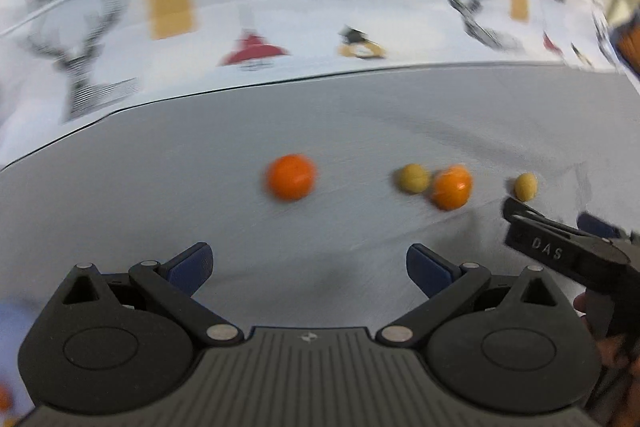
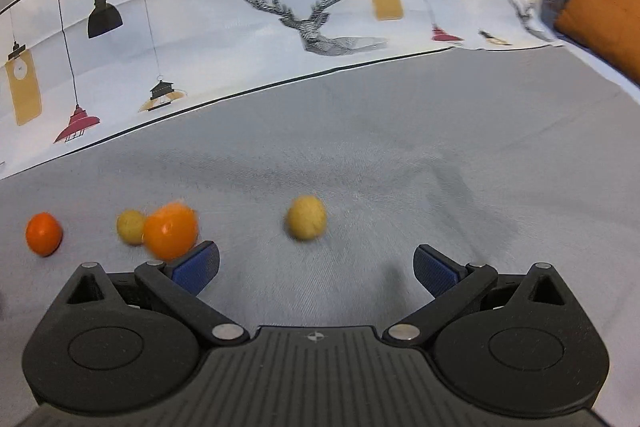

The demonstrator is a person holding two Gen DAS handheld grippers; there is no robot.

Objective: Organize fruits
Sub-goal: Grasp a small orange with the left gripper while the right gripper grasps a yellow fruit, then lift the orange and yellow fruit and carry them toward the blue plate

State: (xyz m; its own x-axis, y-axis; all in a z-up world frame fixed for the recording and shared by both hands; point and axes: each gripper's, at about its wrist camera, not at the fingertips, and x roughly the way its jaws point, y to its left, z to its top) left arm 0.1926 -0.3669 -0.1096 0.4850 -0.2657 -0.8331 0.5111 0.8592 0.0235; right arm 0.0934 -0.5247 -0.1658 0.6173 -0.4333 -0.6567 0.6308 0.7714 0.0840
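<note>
Four loose fruits on a grey fabric surface (image 2: pixel 400 155), none in any container. Lone orange (image 1: pixel 291 177) farthest left, apart from the rest. Second orange (image 2: pixel 171 230) touching a small yellow fruit (image 2: pixel 130 226) on its left. Another yellow fruit (image 2: pixel 306 218) alone, further right, just ahead of the right claw (image 2: pixel 316 269). Right claw spread wide, blue pads (image 2: pixel 434 269) clear of everything, holding nothing. Left claw (image 1: pixel 308 269) likewise spread wide and empty, low over the fabric, short of the lone orange. White backdrop (image 2: pixel 208 39) printed with lamps and a deer head behind the fruit. Orange cushion (image 2: pixel 604 15) at far right. Left wrist view blurred.
</note>
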